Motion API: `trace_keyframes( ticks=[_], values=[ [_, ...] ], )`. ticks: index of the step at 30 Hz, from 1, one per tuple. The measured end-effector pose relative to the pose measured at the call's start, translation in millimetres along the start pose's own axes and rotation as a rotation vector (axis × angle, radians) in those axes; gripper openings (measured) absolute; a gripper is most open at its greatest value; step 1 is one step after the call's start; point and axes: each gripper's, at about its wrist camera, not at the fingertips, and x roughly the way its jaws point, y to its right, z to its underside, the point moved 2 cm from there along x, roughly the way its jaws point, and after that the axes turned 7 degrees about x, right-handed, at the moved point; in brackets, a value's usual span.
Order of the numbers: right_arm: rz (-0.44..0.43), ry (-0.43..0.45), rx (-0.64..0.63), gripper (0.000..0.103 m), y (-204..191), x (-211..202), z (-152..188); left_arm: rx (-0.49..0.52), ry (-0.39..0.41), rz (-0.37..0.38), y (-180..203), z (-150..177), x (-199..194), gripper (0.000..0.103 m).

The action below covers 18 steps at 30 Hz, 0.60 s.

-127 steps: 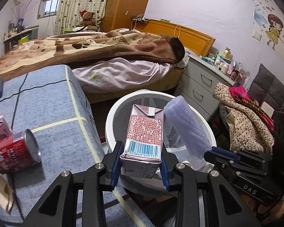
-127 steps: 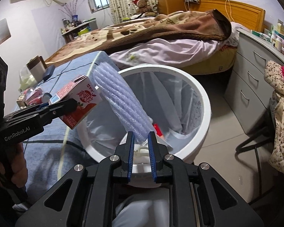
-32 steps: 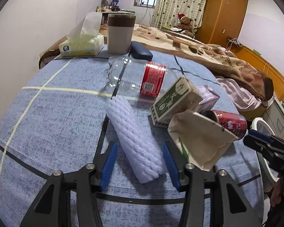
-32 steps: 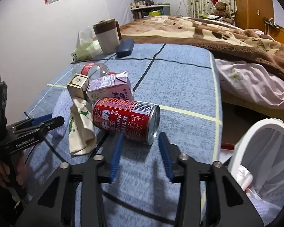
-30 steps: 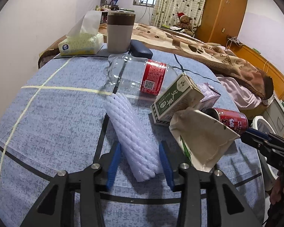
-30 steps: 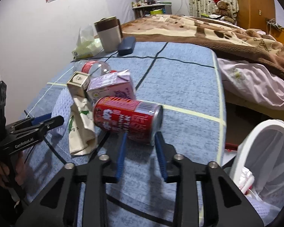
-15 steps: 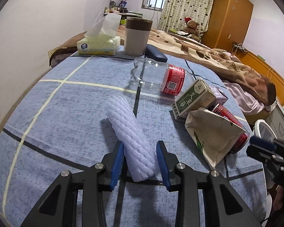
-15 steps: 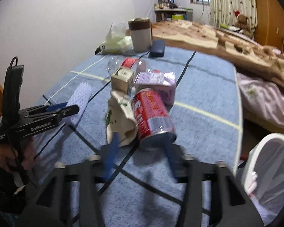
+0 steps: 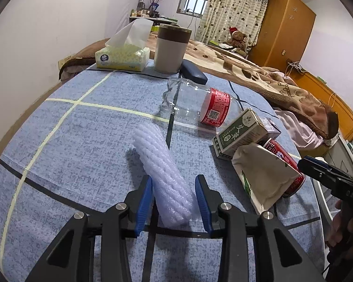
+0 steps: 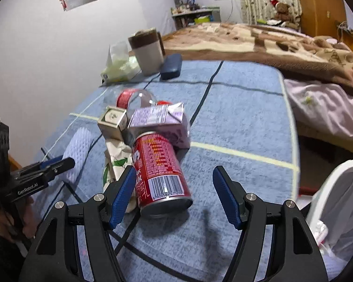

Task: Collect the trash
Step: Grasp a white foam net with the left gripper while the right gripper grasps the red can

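My left gripper (image 9: 174,202) is shut on a white foam net sleeve (image 9: 162,174), which slants up off the blue tablecloth (image 9: 82,145). The sleeve also shows in the right wrist view (image 10: 78,150). My right gripper (image 10: 174,195) is open, its left finger beside a red drink can (image 10: 160,171) lying on the table, with nothing gripped. Behind the can lie a purple carton (image 10: 160,122), a green carton (image 9: 240,136), a paper bag (image 9: 263,176) and a clear bottle with a red label (image 9: 200,108). The white trash bin (image 10: 341,202) is at the lower right.
A tissue box (image 9: 122,56), a grey-brown cup (image 9: 171,51) and a dark glasses case (image 9: 194,75) stand at the table's far end. A bed with a brown blanket (image 10: 270,44) lies behind the table. A wooden wardrobe (image 9: 284,28) stands at the back.
Both grippers left the bin for the table. The left one closed on the foam sleeve and lifted its near end. The right one turned the red can, then opened wide.
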Motion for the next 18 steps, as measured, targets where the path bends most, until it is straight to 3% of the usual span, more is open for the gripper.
trace_keyframes(
  ticks=[3, 7, 15, 17, 18],
  values=[
    [-0.012, -0.032, -0.021, 0.069, -7.5, 10.9, 2.7, -0.01, -0.01, -0.004, -0.3, -0.7, 5.8, 0.039],
    [-0.031, -0.057, -0.022, 0.057, -9.7, 18.7, 5.0, -0.038, -0.01, -0.022, -4.2, -2.1, 10.1, 0.039],
    [0.006, -0.023, -0.008, 0.057, -6.0, 9.2, 10.3, -0.087, -0.022, -0.017, -11.1, -4.1, 21.8, 0.039],
    [0.015, -0.01, 0.018, 0.057, -0.7, 2.8, 13.4, -0.074, -0.017, -0.019, -8.8, -3.7, 20.5, 0.028],
    [0.02, -0.003, 0.029, 0.057, 1.6, -0.5, 14.7, -0.056, -0.011, -0.029, -6.1, -3.6, 18.3, 0.028]
  ],
)
